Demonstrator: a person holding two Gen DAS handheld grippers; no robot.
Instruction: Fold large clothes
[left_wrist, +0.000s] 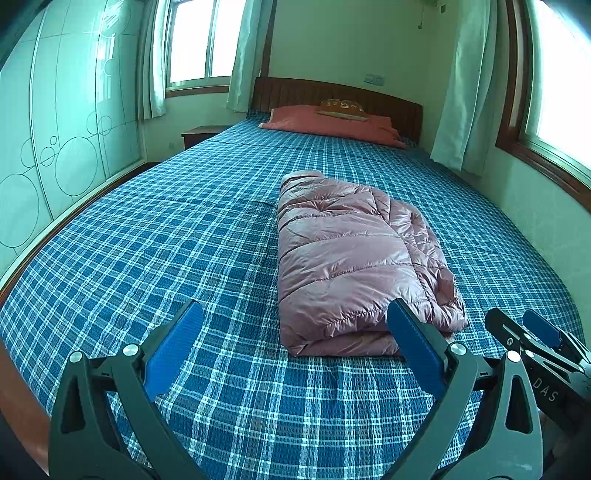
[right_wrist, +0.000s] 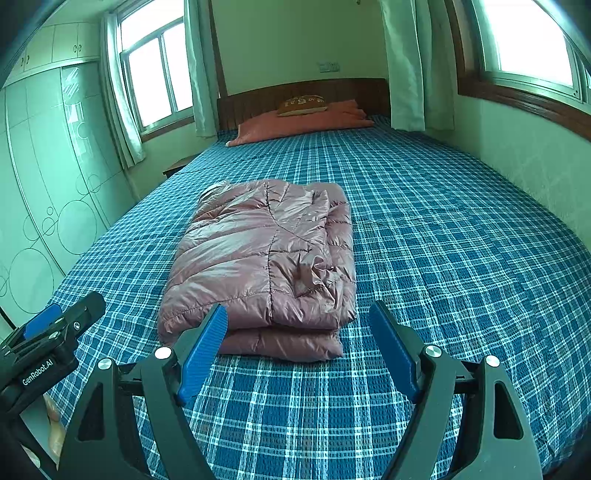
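Jacket: pink quilted puffer jacket, shiny, folded into a compact rectangular bundle of stacked layers; fold edge faces the near side.
Jacket place: lying flat on the bed, roughly mid-bed, long side running near to far; nothing touches it.
Bed: blue and white plaid cover, wooden headboard at the far end.
Pillows: orange-red pillow at the far end, a small brown cushion on top of it.
Left tongs: blue pads wide apart, nothing between them; hovering over the near bed, just left of the jacket's near edge.
Right tongs: blue pads wide apart, gripping nothing; in front of the jacket's near edge, clear of it.
Surroundings: wardrobe with circle pattern on the left, curtained windows far left and right, nightstand beside the headboard.
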